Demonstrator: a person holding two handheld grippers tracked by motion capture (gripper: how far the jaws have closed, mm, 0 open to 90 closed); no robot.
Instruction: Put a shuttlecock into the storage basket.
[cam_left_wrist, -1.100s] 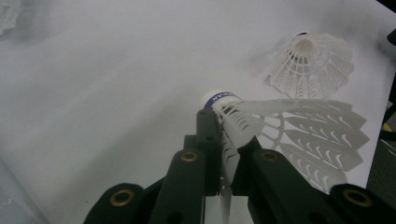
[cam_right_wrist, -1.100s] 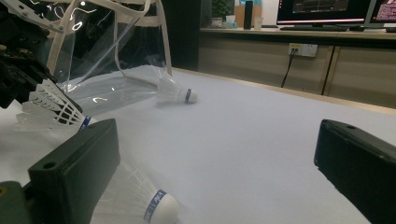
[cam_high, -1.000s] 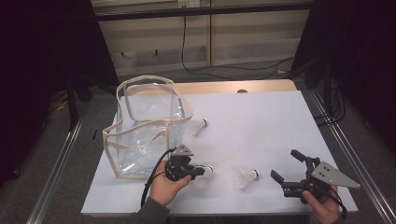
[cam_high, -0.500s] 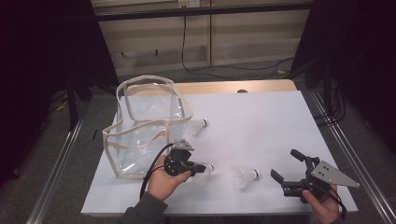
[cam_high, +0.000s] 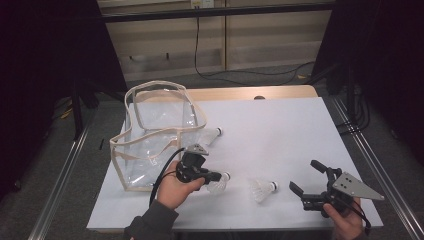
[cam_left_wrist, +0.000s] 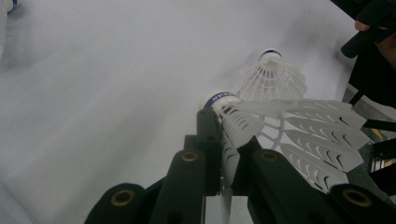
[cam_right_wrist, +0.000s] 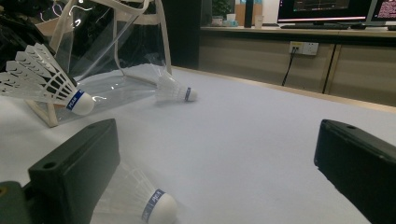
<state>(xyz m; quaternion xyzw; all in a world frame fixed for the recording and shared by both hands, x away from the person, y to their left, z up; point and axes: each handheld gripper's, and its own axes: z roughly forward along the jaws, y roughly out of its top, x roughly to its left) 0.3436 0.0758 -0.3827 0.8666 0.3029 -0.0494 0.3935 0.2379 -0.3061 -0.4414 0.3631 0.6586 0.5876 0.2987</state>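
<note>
On the white table (cam_high: 300, 130), going from biggest to smallest, I start with the clear bag (cam_high: 155, 135), which stands open-mouthed at the left with its beige trim and handles up, in the same spot as a second ago. I judge it to be the place these shuttlecocks are meant to go.

My right gripper (cam_high: 311, 187) sits at the near right edge with its jaws wide apart and nothing between them; it has not shifted. In the right gripper view the 2 black jaws frame the table, with a lying shuttlecock (cam_right_wrist: 144, 203) just ahead of the left-hand one.

My left gripper (cam_high: 212, 176) is where the change is. Its jaws are clamped on the held shuttlecock (cam_high: 219, 184), pinching the feather skirt, as the left gripper view shows with the cork end (cam_left_wrist: 219, 99) pointing away from the jaws. Compared with a second ago, the hand has come up off the table and the shuttlecock has come with it, so the grip has taken. It now hangs just right of the bag's near corner, outside it.

That leaves 2 still on the table: the one in front of my right gripper and a far shuttlecock (cam_high: 214, 134) touching or nearly touching the bag's right wall. I read the pick as done and the carry to the bag's mouth as next.
</note>
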